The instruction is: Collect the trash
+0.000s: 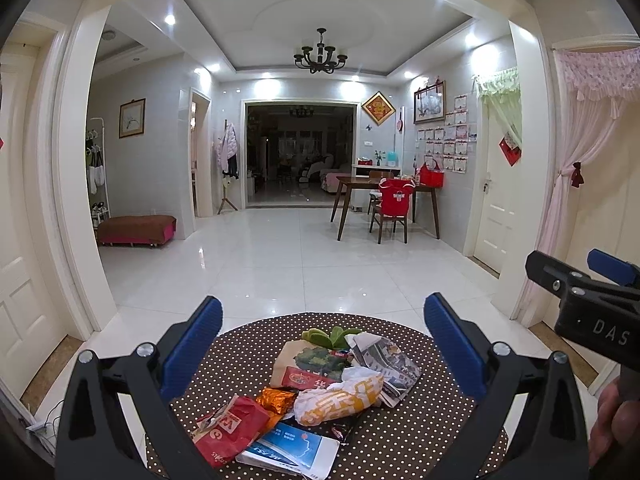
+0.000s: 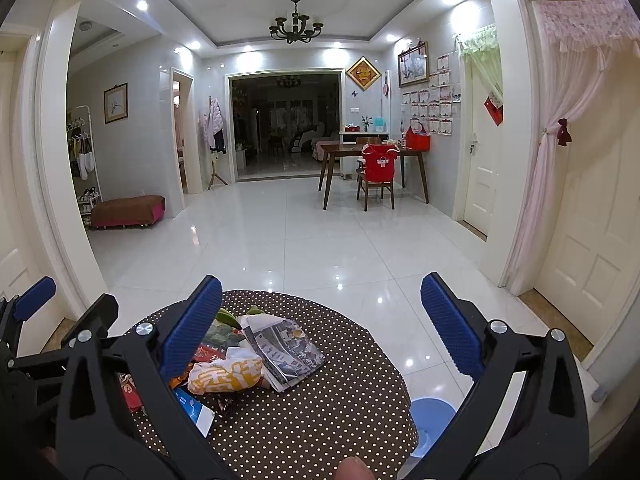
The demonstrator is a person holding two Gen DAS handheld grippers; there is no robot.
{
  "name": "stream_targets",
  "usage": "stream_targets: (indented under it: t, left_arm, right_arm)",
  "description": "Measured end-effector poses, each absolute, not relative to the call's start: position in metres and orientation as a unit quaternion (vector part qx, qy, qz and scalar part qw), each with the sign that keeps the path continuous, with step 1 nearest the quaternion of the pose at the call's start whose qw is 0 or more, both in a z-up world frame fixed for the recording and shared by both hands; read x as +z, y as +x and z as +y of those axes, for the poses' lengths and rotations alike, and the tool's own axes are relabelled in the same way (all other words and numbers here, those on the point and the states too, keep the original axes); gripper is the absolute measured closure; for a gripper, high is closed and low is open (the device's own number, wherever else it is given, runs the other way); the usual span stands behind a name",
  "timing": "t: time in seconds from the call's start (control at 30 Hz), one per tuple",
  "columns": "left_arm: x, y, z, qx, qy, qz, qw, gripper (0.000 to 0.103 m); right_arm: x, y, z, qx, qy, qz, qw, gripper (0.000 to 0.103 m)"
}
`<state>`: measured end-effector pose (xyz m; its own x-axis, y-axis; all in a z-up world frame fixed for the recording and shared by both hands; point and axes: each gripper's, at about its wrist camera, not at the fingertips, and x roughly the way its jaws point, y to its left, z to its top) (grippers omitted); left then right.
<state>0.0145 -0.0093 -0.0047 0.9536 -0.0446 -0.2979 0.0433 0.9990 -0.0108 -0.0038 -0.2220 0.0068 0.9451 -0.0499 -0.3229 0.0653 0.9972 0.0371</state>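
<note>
So far nothing is collected: the left claw and right claw both gape wide, empty, above the round brown polka-dot worktop. The heap of crumpled wrappers and newspaper sits mid-worktop; a pale blue round bin, probably, waits beyond its right edge.

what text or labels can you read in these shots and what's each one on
"DAS" on the black body of the right gripper, cut off at the picture's edge.
"3" on the red wrapper.
Large orange characters on the white wrapper: not legible.
Print on the blue and white booklet and newspaper: too small to read.
</note>
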Motion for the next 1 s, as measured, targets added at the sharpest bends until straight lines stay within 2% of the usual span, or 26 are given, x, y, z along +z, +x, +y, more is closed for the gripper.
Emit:
stream_targets:
  t: [0.7,1.0]
  left_arm:
    - [-0.011,0.02,-0.002,-0.019,-0.008,0.16,0.987,0.004]
    - [-0.049,0.032,0.027,-0.003,-0.018,0.196,0.98,0.004]
  right_arm:
    - [-0.005,0.004,-0.222,-0.028,0.018,0.174,0.984,0.005]
    - [-0.022,0.02,-0.217,-0.018,0.01,0.205,0.978,0.005]
